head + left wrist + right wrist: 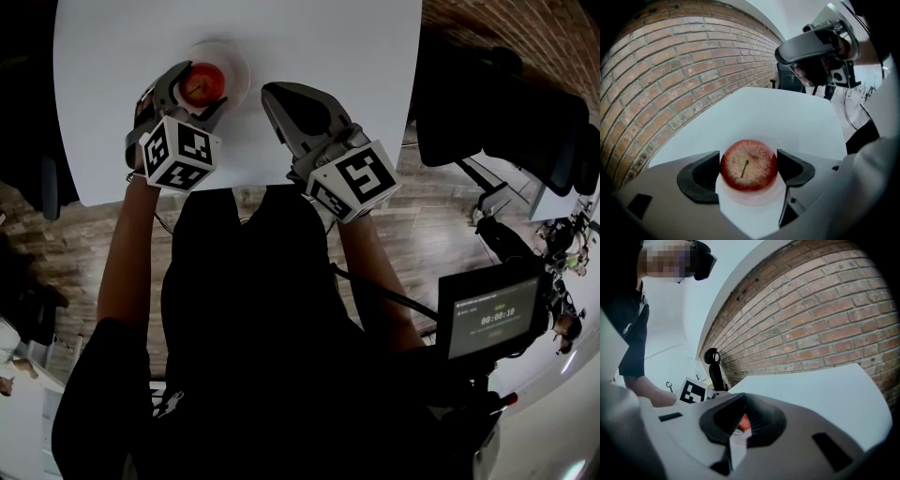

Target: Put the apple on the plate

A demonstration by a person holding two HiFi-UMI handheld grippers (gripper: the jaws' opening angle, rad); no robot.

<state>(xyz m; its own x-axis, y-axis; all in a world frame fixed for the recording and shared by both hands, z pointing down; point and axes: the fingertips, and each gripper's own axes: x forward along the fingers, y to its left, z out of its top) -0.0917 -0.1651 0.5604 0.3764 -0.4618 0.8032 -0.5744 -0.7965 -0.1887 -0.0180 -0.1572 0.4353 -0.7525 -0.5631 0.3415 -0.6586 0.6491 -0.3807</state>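
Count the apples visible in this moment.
1. The round red apple is on the small white plate on the white table, gripped on both sides by the left tool. None appears hidden.

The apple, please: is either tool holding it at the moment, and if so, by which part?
The left tool grips the apple by its two opposite sides, over the plate. The right tool holds nothing.

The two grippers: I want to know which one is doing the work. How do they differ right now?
The left gripper has its jaws closed on the apple; the right gripper has its jaws together on nothing. The left gripper is at the plate; the right gripper is over bare table beside it. Both carry a marker cube.
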